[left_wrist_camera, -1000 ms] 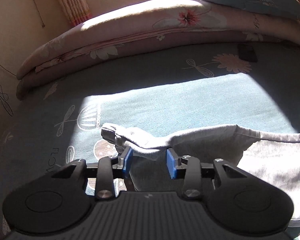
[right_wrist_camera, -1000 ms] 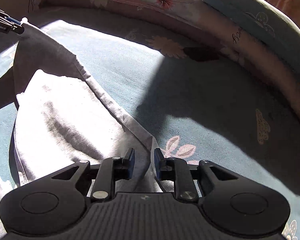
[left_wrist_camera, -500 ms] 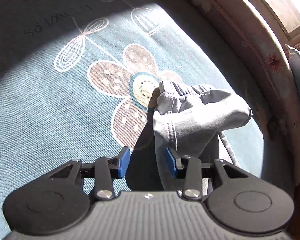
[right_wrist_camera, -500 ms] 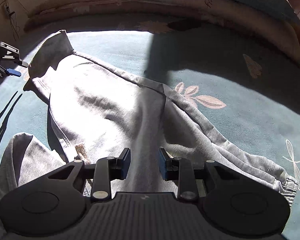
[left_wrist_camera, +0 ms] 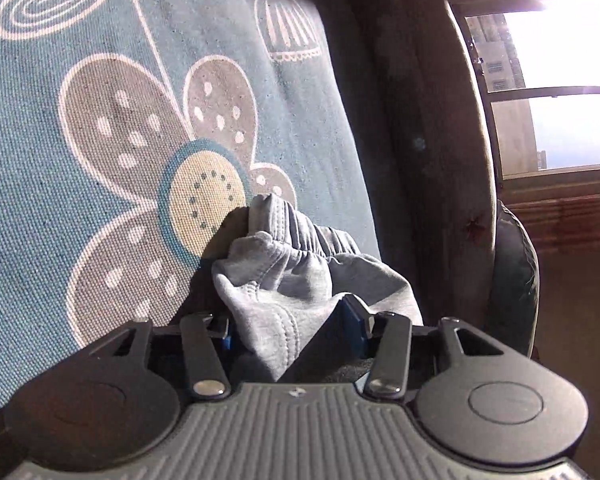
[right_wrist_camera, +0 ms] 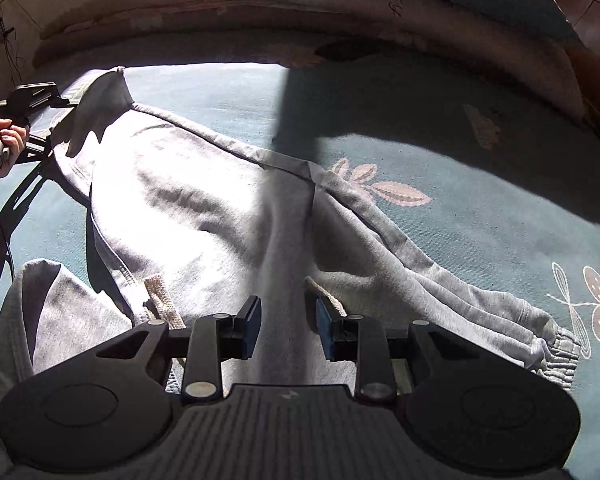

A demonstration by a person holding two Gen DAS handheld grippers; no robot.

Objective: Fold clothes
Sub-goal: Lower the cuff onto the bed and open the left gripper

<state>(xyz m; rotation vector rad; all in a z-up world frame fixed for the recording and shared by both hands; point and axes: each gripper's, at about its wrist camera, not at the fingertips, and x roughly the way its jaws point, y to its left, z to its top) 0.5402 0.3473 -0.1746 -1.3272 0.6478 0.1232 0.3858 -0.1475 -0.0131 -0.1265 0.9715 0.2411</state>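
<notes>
Grey sweatpants [right_wrist_camera: 188, 184] lie spread on the blue flowered bed sheet [right_wrist_camera: 480, 220], one ribbed cuff [right_wrist_camera: 556, 344] at the right and a white drawstring [right_wrist_camera: 156, 284] near my right gripper. My right gripper [right_wrist_camera: 288, 324] points down over the middle, shut on a raised ridge of the grey cloth. In the left wrist view a bunched ribbed end of the sweatpants [left_wrist_camera: 300, 272] rests on the sheet [left_wrist_camera: 40, 200]. It sits between the jaws of my left gripper [left_wrist_camera: 290, 328], which are opening; the right pad stands clear of the cloth. A hand [right_wrist_camera: 4, 132] holds that left gripper [right_wrist_camera: 60, 100] at the garment's far left corner.
A rolled floral quilt [right_wrist_camera: 260, 4] runs along the far side of the bed, with a blue pillow [left_wrist_camera: 516, 272] on it. A small dark flat object [right_wrist_camera: 352, 50] lies near the quilt. More grey cloth [right_wrist_camera: 60, 308] is heaped at the lower left. A bright window [left_wrist_camera: 552, 100] is behind.
My left gripper rolled over and sank to the sheet with the bunched end, and its jaws have widened. The sweatpants now lie spread out flat under my right gripper.
</notes>
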